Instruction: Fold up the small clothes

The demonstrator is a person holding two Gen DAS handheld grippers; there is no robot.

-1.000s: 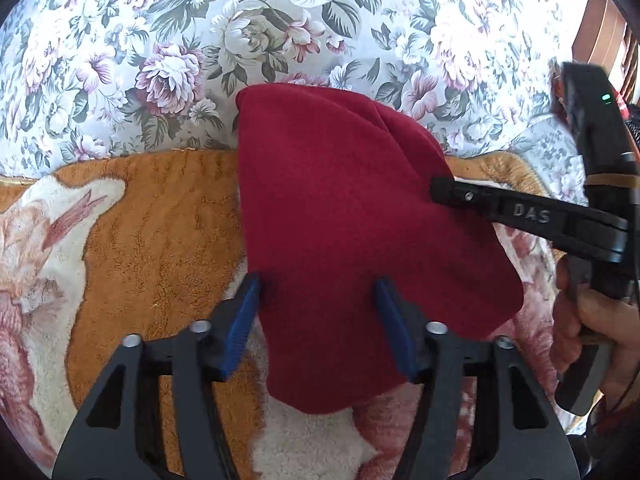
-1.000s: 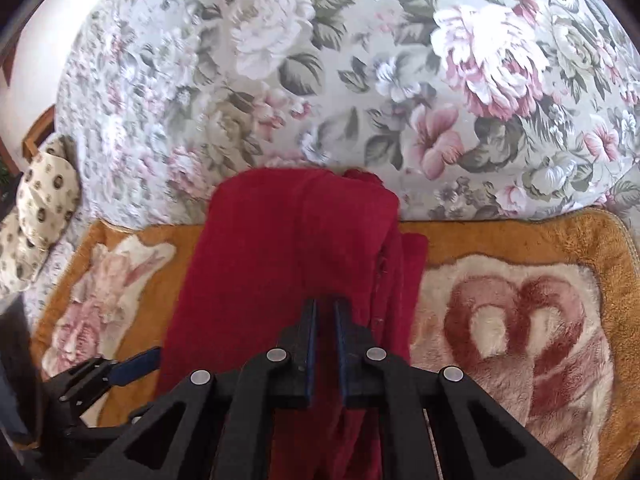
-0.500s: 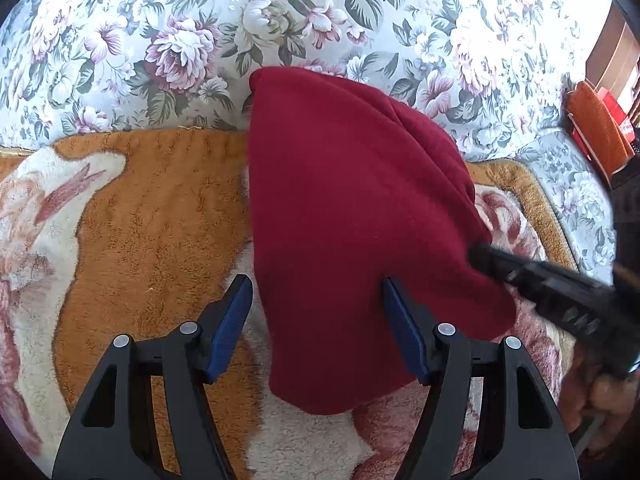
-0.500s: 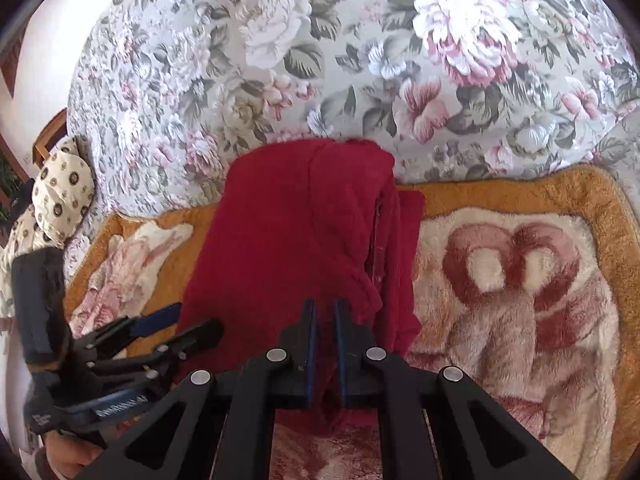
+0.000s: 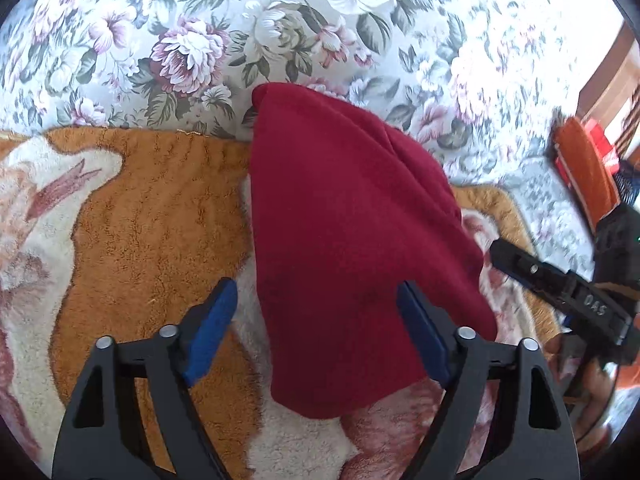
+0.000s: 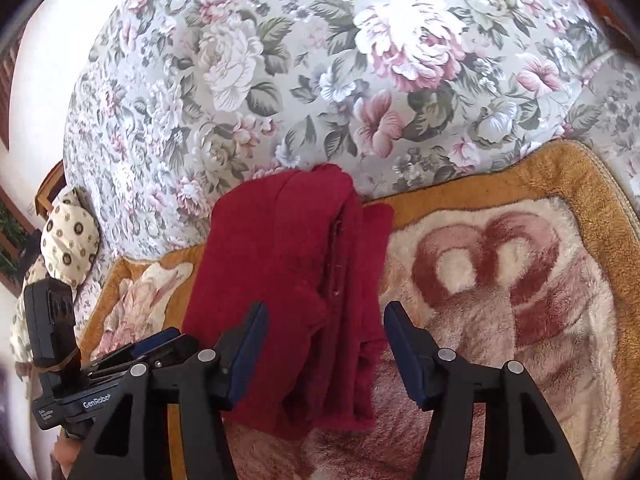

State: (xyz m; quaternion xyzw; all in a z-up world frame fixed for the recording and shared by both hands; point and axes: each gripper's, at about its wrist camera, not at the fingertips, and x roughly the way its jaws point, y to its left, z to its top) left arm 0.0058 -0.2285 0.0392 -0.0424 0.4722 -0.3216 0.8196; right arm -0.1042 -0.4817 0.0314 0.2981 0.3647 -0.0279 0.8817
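A dark red folded garment [image 5: 352,248] lies on an orange and cream plush blanket [image 5: 152,216], its far end against the floral sofa back. It also shows in the right wrist view [image 6: 288,280], with stacked layers along its right edge. My left gripper [image 5: 316,320] is open and empty, its blue pads either side of the garment's near end. My right gripper [image 6: 322,336] is open and empty, just above the garment's near edge. The right gripper shows in the left wrist view [image 5: 560,288] at the right; the left gripper shows in the right wrist view [image 6: 132,352] at the lower left.
The floral sofa back [image 5: 280,32] rises behind the blanket. A cream patterned cushion [image 6: 68,244] lies at the far left. An orange and red object [image 5: 584,168] sits at the far right. The blanket's heart-patterned part [image 6: 500,280] lies right of the garment.
My right gripper has opened and let go of the garment, then pulled back to the right. The garment now lies flat. My left gripper stayed open and hardly moved.
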